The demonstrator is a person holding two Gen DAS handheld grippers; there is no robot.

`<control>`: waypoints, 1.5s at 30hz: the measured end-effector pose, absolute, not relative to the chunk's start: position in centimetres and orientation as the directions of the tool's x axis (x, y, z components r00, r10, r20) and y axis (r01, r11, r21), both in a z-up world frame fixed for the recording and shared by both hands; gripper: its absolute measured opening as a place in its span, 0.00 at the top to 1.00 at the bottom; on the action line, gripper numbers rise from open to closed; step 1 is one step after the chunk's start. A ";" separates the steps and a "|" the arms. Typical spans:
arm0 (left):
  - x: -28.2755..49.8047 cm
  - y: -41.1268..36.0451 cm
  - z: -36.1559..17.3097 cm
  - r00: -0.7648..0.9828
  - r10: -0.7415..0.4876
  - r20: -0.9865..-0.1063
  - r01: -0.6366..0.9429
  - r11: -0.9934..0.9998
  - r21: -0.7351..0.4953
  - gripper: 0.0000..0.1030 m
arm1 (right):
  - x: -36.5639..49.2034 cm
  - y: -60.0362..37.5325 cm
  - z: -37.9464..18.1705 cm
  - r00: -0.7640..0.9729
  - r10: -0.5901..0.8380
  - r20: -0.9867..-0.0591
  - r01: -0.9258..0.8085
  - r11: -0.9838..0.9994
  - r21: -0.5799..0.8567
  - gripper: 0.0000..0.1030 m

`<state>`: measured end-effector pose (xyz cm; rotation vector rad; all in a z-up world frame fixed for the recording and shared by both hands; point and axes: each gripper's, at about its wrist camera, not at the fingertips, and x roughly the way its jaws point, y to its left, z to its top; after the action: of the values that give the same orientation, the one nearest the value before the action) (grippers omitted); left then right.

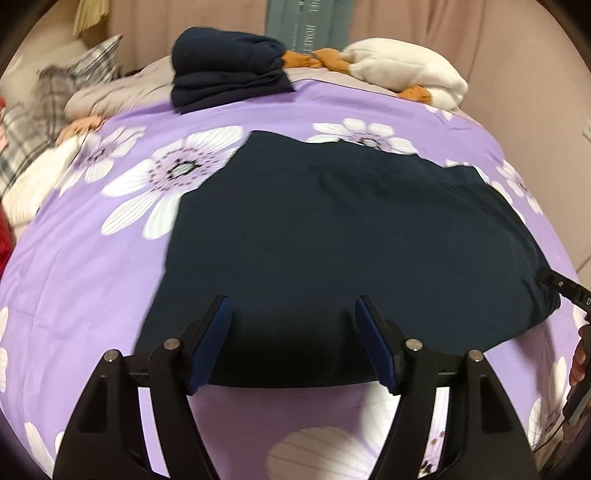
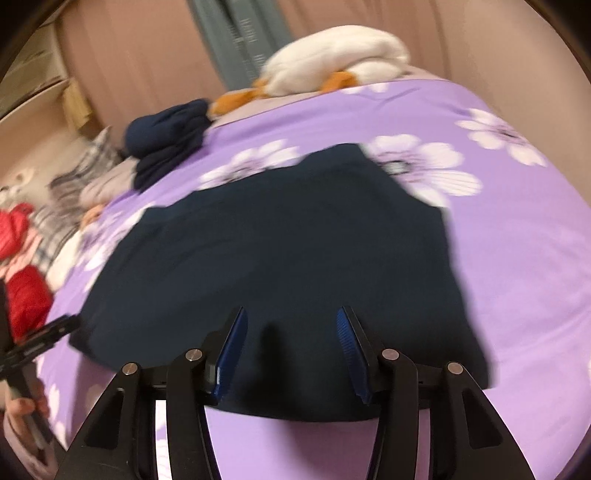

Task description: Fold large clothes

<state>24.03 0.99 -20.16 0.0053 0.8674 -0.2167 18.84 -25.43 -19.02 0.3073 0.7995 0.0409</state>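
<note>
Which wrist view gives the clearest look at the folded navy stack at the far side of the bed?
The left wrist view: the folded navy stack sits sharp near top centre, its layers distinct. In the right wrist view the same stack is motion-blurred, off to the left, layers hardly separable.

A bedroom with a bed covered in a purple flowered sheet.

The bed sheet (image 1: 92,258) is spreading wide across both views, lilac with large white flowers. Pinkish-beige curtains (image 1: 184,22) are hanging along the far wall, with a grey-blue panel (image 1: 314,22) showing between them. A plaid pillow (image 1: 96,62) is lying at the far left edge of the bed. Pale shelving (image 2: 33,92) is standing at the left in the right wrist view. A strip of tiled floor (image 1: 587,133) is showing at the right. Indoor light is falling evenly.
</note>
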 end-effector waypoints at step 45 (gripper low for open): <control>20.4 13.3 -25.0 0.552 -0.493 -0.672 -0.187 0.712 -0.676 0.11 | 13.3 -29.6 -23.6 0.660 0.284 -0.695 0.263 0.780 0.568 0.28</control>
<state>20.37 13.32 -25.04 -0.7872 0.9940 -0.2048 13.30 -29.60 -23.62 0.6994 0.8686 0.0134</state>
